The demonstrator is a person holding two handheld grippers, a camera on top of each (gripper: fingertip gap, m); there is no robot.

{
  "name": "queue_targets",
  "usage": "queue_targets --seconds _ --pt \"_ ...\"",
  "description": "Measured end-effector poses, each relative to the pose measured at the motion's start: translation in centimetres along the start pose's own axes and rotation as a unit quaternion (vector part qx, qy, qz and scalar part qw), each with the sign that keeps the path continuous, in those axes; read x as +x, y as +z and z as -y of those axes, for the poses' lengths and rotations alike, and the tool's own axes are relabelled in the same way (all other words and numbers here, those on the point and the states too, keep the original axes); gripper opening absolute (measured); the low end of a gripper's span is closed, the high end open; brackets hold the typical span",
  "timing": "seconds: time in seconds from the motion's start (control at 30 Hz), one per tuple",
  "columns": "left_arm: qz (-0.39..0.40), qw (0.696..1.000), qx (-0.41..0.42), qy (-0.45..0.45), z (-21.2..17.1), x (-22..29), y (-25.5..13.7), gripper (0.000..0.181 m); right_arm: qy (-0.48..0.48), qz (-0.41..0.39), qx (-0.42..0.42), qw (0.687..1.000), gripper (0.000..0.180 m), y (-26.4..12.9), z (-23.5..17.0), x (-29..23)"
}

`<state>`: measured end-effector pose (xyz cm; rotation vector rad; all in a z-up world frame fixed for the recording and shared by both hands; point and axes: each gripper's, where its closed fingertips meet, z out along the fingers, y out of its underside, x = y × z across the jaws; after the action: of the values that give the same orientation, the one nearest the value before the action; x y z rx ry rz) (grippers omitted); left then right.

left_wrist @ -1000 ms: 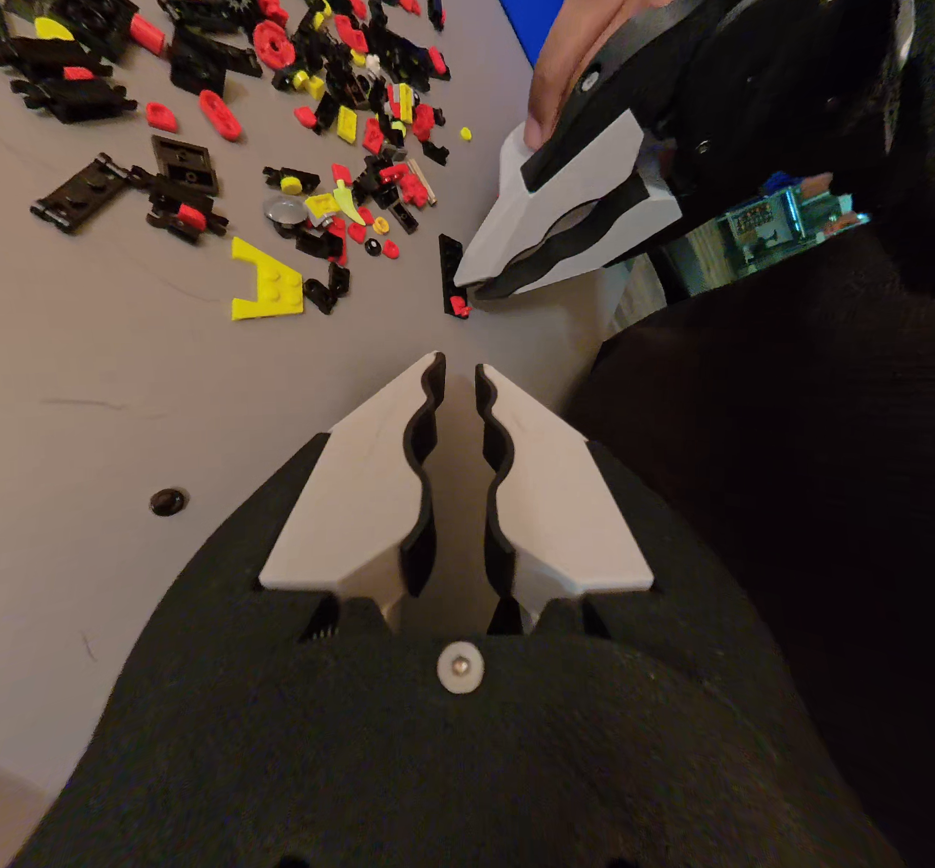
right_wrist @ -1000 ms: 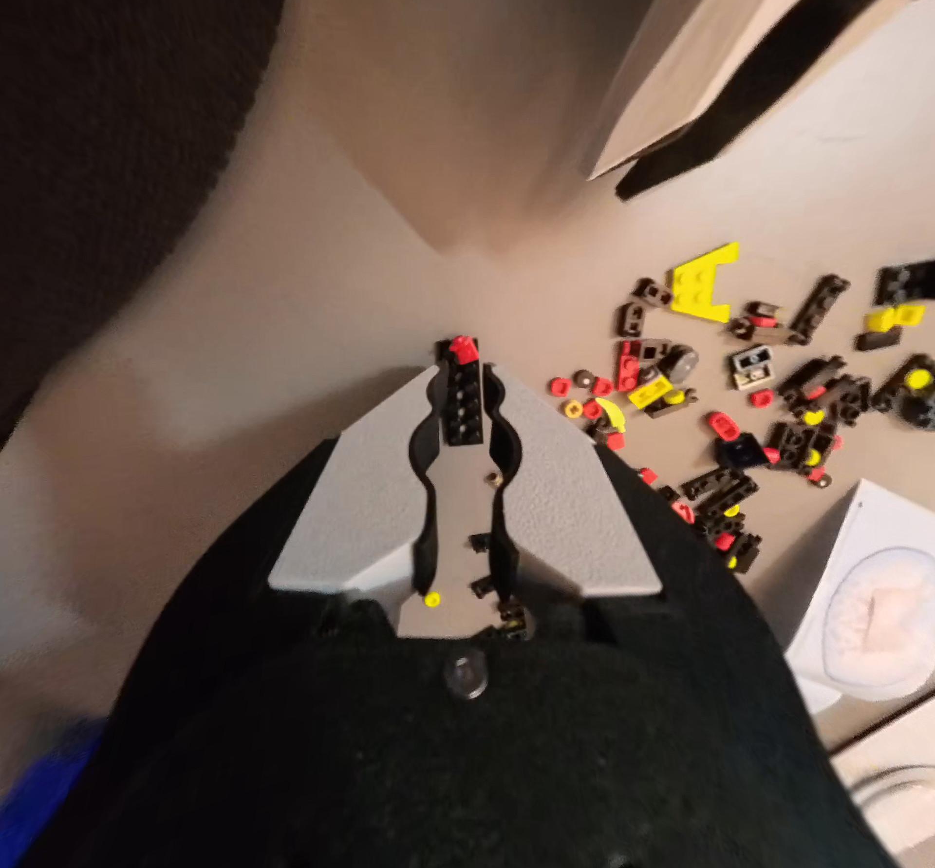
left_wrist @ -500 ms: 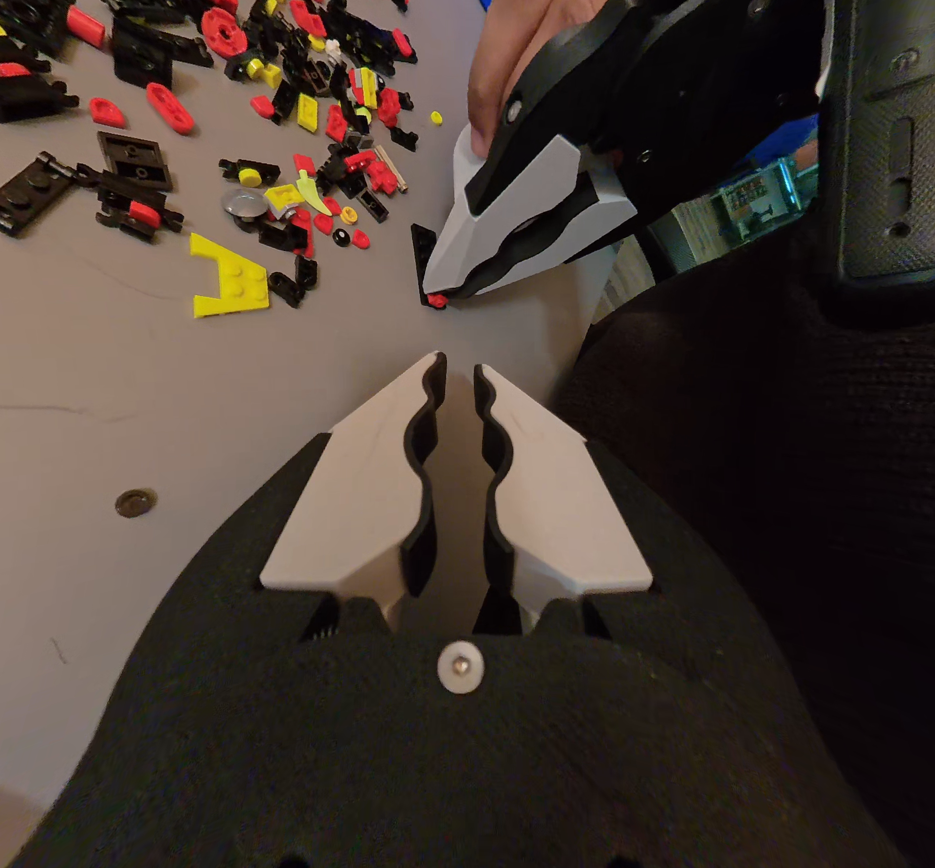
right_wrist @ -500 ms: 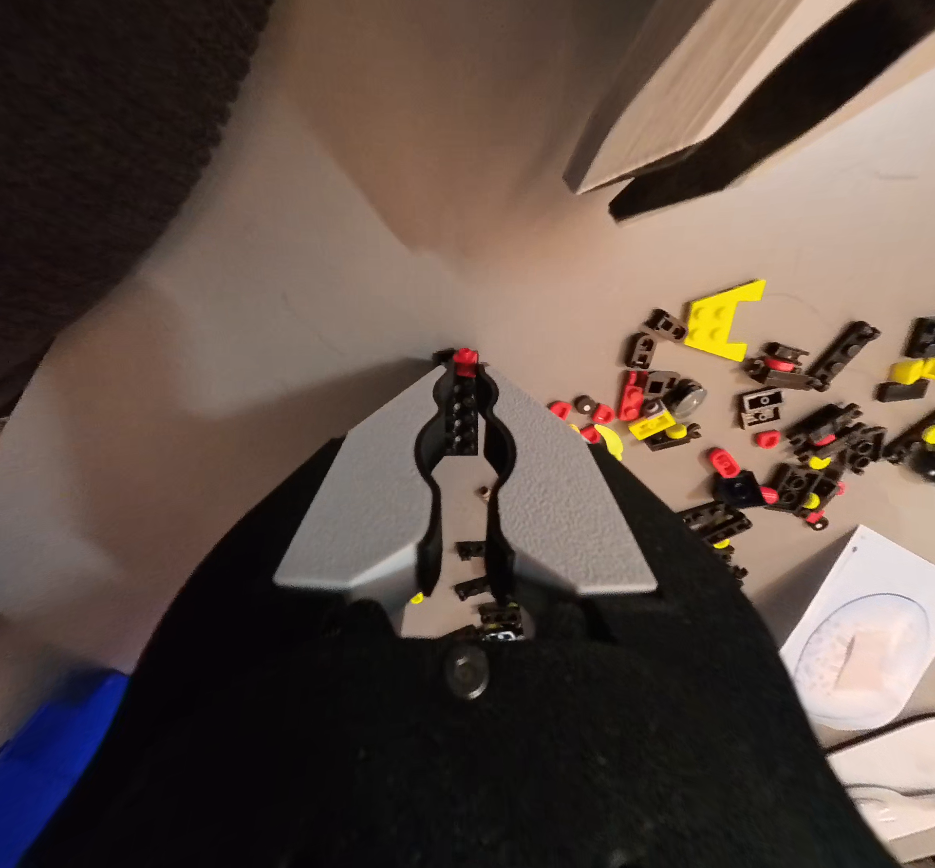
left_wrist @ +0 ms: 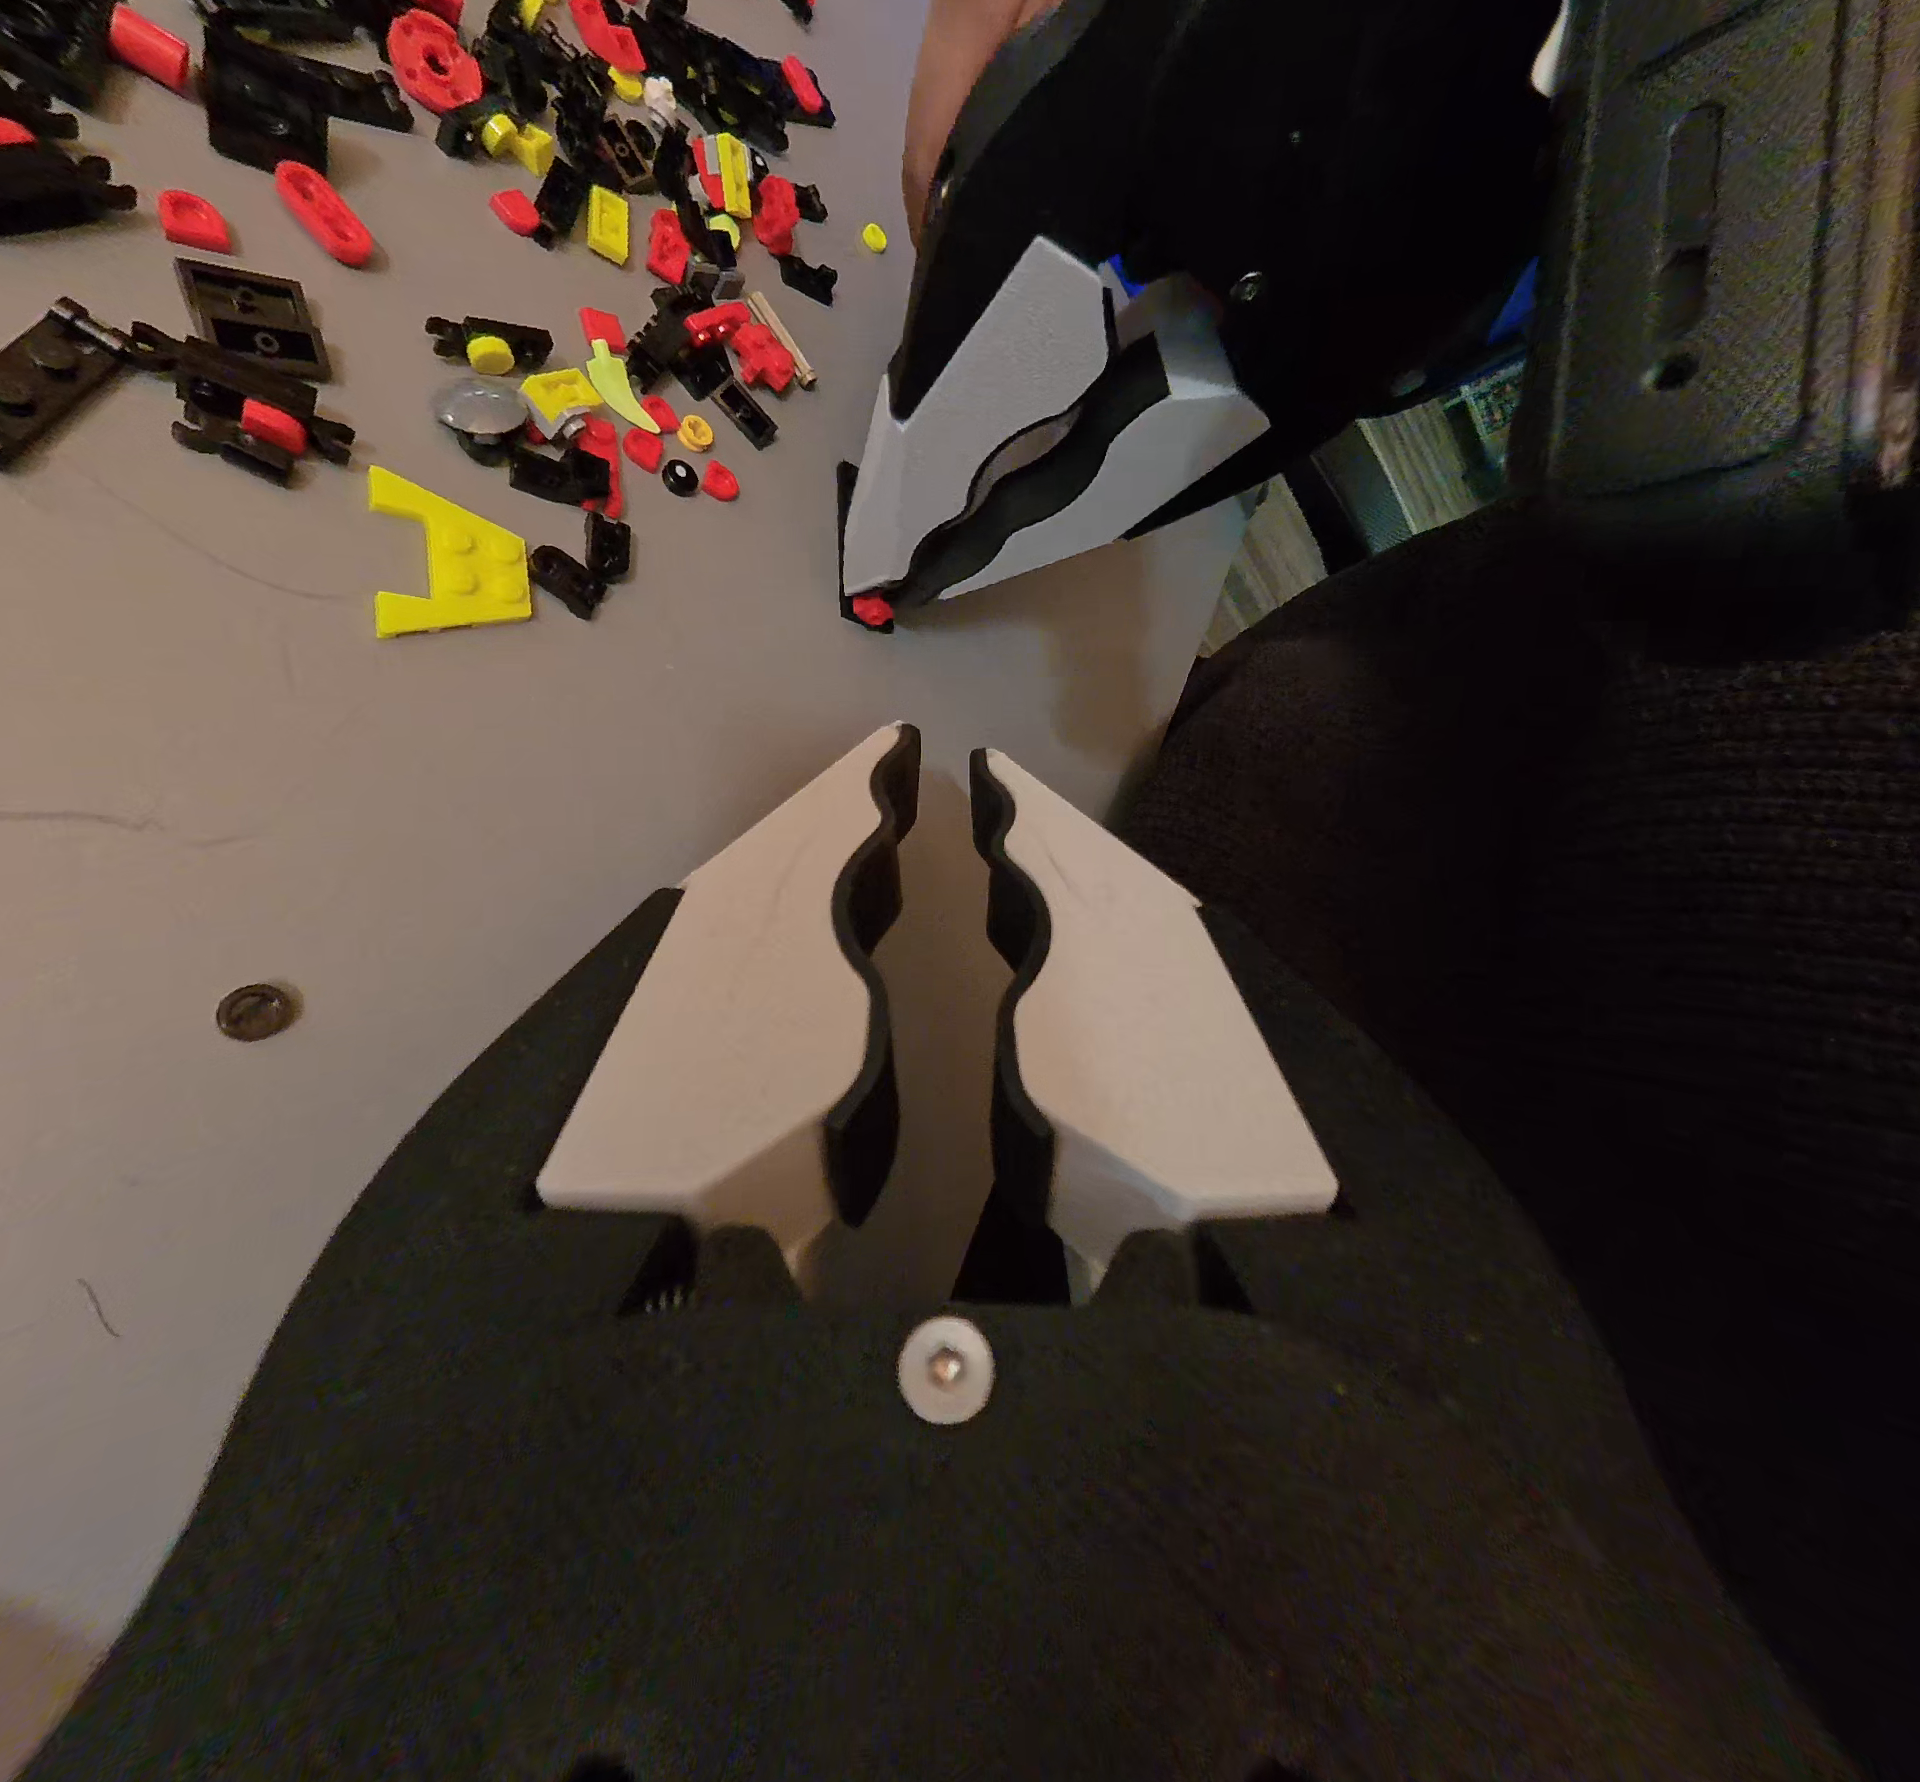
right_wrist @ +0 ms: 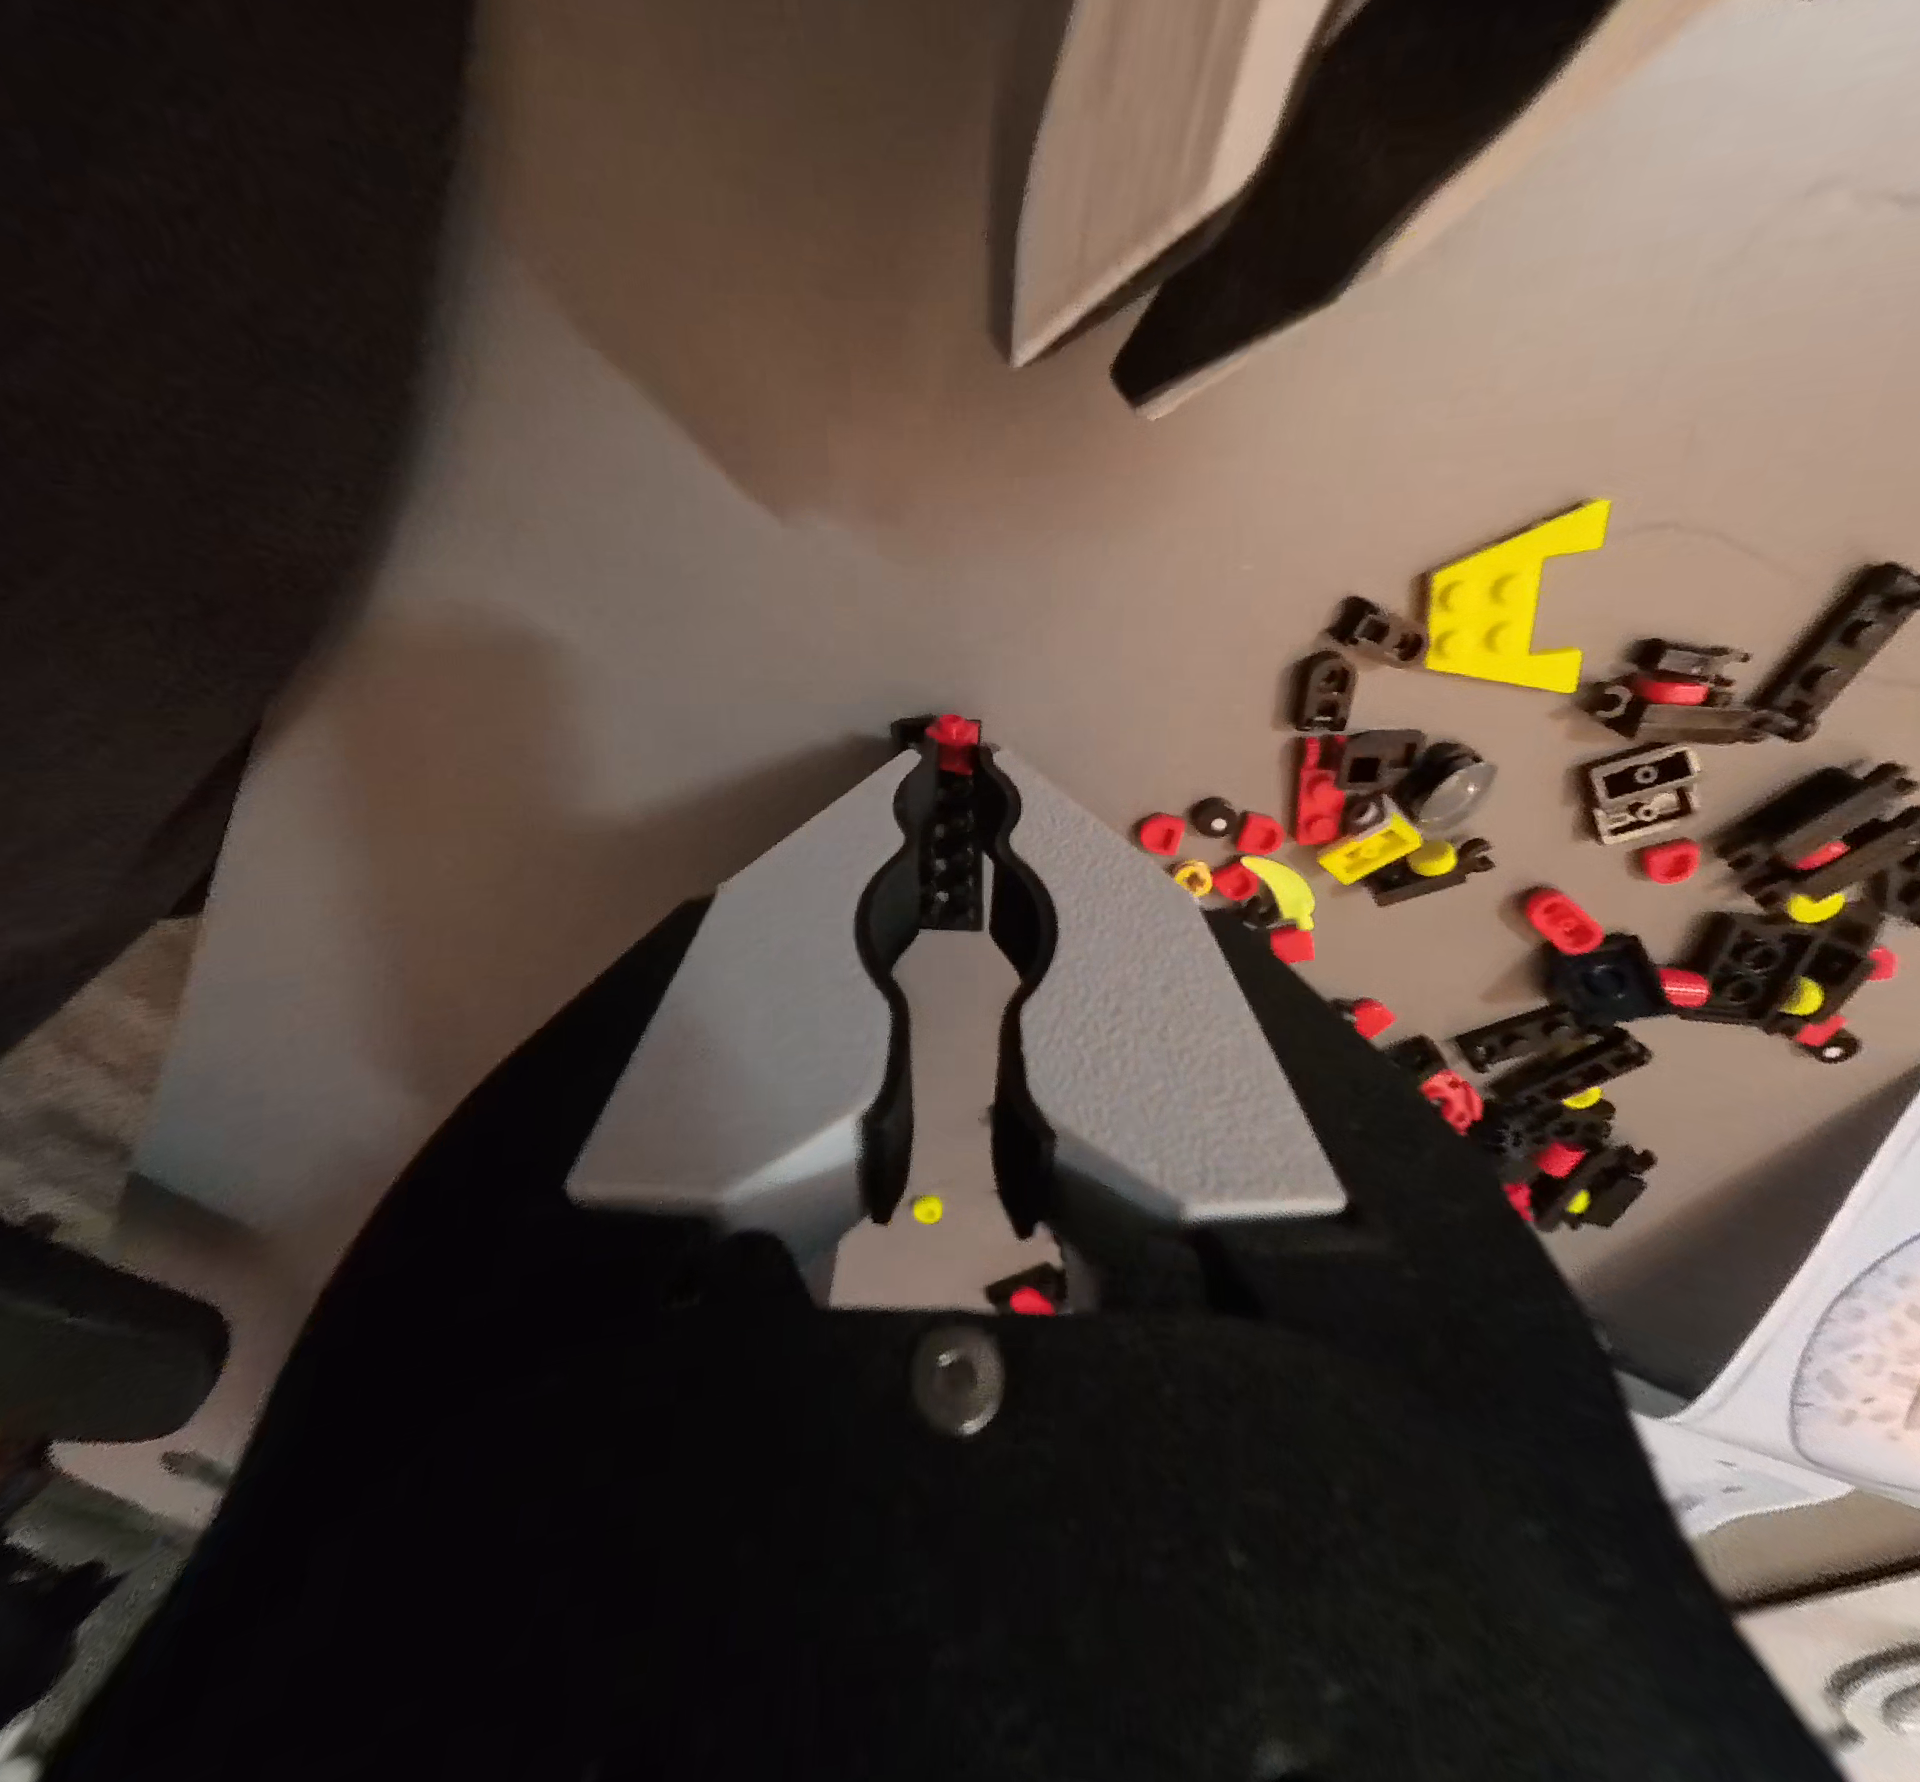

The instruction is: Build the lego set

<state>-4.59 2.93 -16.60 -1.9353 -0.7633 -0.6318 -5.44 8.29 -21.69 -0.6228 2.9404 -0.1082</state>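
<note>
My right gripper (right_wrist: 951,753) is shut on a long black plate (right_wrist: 958,865) with a small red piece (right_wrist: 951,733) at its far end. The tip rests low on the grey table (right_wrist: 727,652). The left wrist view shows this gripper (left_wrist: 883,589) angled down at the table, with the red piece (left_wrist: 871,608) poking out at its tip. My left gripper (left_wrist: 940,745) hovers just in front of it, jaws a narrow gap apart and empty. It appears blurred at the top of the right wrist view (right_wrist: 1081,371).
Many loose black, red and yellow pieces lie spread over the table, among them a yellow wedge plate (left_wrist: 447,553) (right_wrist: 1507,610). A small black disc (left_wrist: 255,1010) lies alone. A white sheet (right_wrist: 1818,1369) lies at lower right. The table edge (left_wrist: 1174,610) and dark clothing (left_wrist: 1558,1005) are close. About 8 centimeters separates my left fingertips from my right.
My right gripper has closed in on the black plate and tilted steeper, its tip drawing nearer to my left gripper. My left gripper's jaws keep the same gap.
</note>
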Motion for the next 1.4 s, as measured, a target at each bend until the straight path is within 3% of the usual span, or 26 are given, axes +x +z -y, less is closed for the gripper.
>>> queue_targets --seconds 0.6,0.87,1.17,1.4 --pt "0.005 1.000 -0.004 0.012 -0.2 0.1 -0.1 0.003 0.058 0.116 -0.011 0.992 0.006 0.2 0.0 -0.1" --pt "0.006 1.000 -0.013 0.015 -0.5 0.3 0.1 0.003 0.140 0.084 0.066 0.984 0.013 0.0 0.2 -0.3" --pt "0.011 0.999 -0.031 0.002 -1.0 -0.2 0.9 0.003 0.162 -0.037 0.115 0.979 0.028 0.0 -1.1 -0.5" --pt "0.103 0.988 -0.071 0.094 -2.2 -2.1 2.6 0.006 0.171 -0.078 0.160 0.969 0.027 0.2 -1.2 -0.6"
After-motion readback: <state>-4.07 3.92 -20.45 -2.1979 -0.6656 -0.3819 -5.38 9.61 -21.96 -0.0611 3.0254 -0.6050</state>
